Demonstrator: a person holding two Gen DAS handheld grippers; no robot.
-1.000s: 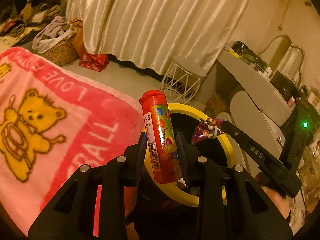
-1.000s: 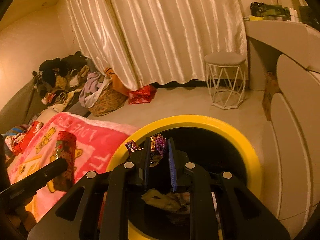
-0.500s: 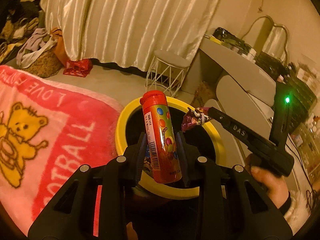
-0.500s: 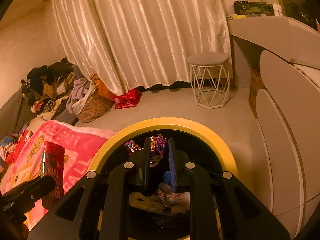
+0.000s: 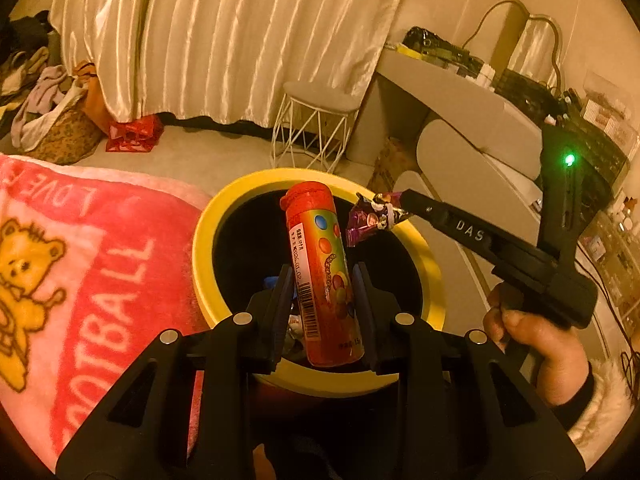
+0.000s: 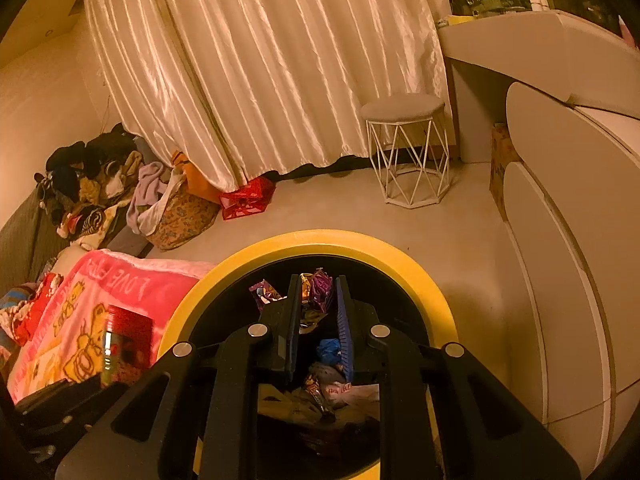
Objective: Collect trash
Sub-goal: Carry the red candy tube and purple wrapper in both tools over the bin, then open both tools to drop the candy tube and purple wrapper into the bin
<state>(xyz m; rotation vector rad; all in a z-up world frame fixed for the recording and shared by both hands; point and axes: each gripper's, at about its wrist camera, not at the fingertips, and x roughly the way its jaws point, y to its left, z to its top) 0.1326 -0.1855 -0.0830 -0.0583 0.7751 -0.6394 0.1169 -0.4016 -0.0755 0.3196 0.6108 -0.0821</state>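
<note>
The candy tube (image 5: 325,280) sits clamped in the left tool (image 5: 322,288) above the yellow-rimmed bin (image 5: 236,196). The right tool (image 6: 318,312) pinches a purple wrapper (image 6: 318,290) over it.

Red candy tube (image 5: 324,276), cap up and tilted slightly left, barcode label on its side, above a yellow-rimmed black bin (image 5: 240,200) already holding wrappers, with a crumpled purple wrapper (image 5: 370,220) suspended just right of the tube over the opening.
</note>
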